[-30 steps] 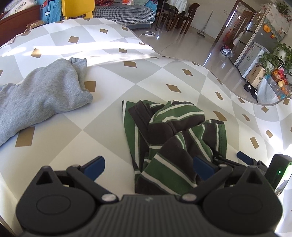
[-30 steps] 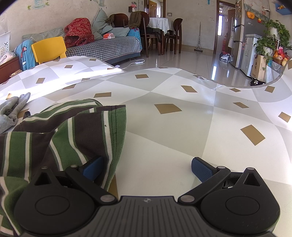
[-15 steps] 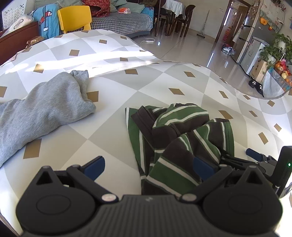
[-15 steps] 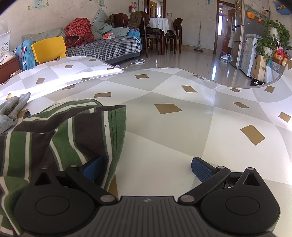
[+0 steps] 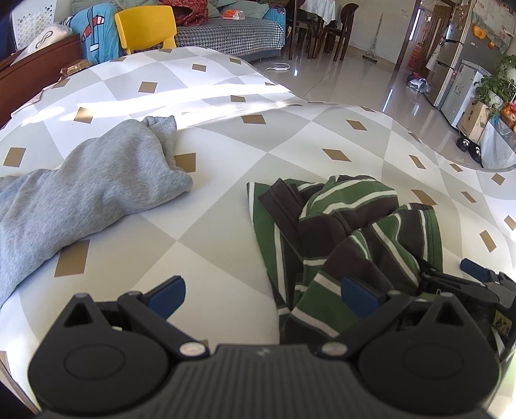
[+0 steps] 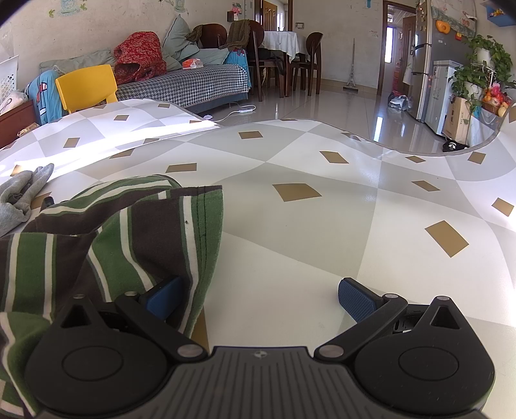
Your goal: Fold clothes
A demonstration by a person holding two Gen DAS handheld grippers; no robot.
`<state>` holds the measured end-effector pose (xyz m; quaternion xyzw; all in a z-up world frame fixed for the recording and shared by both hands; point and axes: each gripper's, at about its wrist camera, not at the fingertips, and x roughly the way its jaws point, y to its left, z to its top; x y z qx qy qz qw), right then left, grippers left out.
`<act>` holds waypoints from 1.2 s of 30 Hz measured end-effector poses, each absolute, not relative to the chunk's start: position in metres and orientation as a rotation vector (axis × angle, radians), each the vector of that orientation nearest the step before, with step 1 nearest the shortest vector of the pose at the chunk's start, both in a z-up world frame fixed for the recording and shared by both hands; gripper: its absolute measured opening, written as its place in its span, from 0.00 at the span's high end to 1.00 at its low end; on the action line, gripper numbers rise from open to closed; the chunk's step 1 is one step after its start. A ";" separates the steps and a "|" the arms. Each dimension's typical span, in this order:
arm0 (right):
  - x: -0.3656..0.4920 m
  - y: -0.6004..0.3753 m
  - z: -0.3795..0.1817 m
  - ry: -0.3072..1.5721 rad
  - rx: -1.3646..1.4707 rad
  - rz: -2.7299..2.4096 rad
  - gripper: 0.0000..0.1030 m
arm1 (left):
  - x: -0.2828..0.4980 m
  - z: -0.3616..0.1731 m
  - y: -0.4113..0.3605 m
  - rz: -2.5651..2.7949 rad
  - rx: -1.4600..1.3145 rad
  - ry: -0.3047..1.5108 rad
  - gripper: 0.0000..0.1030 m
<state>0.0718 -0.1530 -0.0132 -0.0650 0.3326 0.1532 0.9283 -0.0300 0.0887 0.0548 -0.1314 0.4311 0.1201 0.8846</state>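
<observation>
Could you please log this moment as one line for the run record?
task: fold clothes | left tongs: open, empty | right tongs: open at striped shirt edge | shirt: crumpled, unfolded | grey sweatshirt: apart, left

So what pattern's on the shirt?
Green, brown and white stripes, clearest in the left wrist view.

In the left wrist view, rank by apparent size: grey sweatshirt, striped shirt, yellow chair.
1. grey sweatshirt, partly cut off by the frame
2. striped shirt, close in size
3. yellow chair, farther away, so only apparently smallest
</observation>
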 end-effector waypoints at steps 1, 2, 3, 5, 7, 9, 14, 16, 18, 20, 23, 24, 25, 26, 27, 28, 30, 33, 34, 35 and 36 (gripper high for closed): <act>0.072 -0.153 -0.013 0.682 -0.133 0.314 0.00 | -0.030 0.054 0.090 0.248 -0.277 0.899 0.00; 0.072 -0.153 -0.013 0.682 -0.133 0.314 0.00 | -0.030 0.053 0.090 0.248 -0.279 0.901 0.00; 0.072 -0.153 -0.013 0.682 -0.133 0.314 0.00 | -0.030 0.053 0.090 0.248 -0.280 0.904 0.00; 0.072 -0.153 -0.013 0.682 -0.133 0.314 0.00 | -0.031 0.052 0.089 0.239 -0.283 0.906 0.00; 0.072 -0.153 -0.013 0.681 -0.133 0.314 0.00 | -0.032 0.053 0.084 0.219 -0.274 0.900 0.00; 0.072 -0.153 -0.013 0.682 -0.133 0.314 0.00 | -0.033 0.053 0.077 0.208 -0.234 0.892 0.00; 0.072 -0.153 -0.013 0.682 -0.133 0.314 0.00 | -0.031 0.044 0.070 0.218 -0.176 0.924 0.00; 0.072 -0.153 -0.013 0.681 -0.133 0.314 0.00 | -0.031 0.041 0.071 0.217 -0.177 0.933 0.00; 0.072 -0.153 -0.013 0.681 -0.133 0.314 0.00 | -0.031 0.040 0.074 0.219 -0.194 0.940 0.00; 0.072 -0.153 -0.013 0.681 -0.133 0.314 0.00 | -0.031 0.039 0.077 0.225 -0.212 0.944 0.00; 0.072 -0.153 -0.013 0.682 -0.133 0.314 0.00 | -0.031 0.038 0.079 0.226 -0.214 0.950 0.00; 0.072 -0.153 -0.013 0.682 -0.133 0.314 0.00 | -0.031 0.038 0.079 0.225 -0.216 0.951 0.00; 0.072 -0.153 -0.013 0.681 -0.133 0.314 0.00 | -0.031 0.038 0.080 0.226 -0.222 0.953 0.00; 0.072 -0.153 -0.013 0.681 -0.133 0.314 0.00 | -0.031 0.037 0.082 0.227 -0.235 0.956 0.00; 0.072 -0.153 -0.013 0.681 -0.133 0.314 0.00 | -0.031 0.037 0.084 0.226 -0.255 0.961 0.00; 0.072 -0.153 -0.013 0.681 -0.133 0.314 0.00 | -0.032 0.036 0.084 0.224 -0.265 0.965 0.00; 0.072 -0.153 -0.013 0.681 -0.133 0.314 0.00 | -0.032 0.035 0.082 0.222 -0.260 0.969 0.00; 0.072 -0.153 -0.013 0.681 -0.133 0.314 0.00 | -0.032 0.035 0.080 0.224 -0.238 0.967 0.00; 0.072 -0.153 -0.013 0.681 -0.133 0.314 0.00 | -0.032 0.036 0.081 0.228 -0.234 0.964 0.00; 0.072 -0.153 -0.013 0.681 -0.133 0.314 0.00 | -0.032 0.036 0.082 0.233 -0.236 0.963 0.00; 0.072 -0.153 -0.013 0.681 -0.133 0.314 0.00 | -0.032 0.036 0.083 0.235 -0.241 0.964 0.00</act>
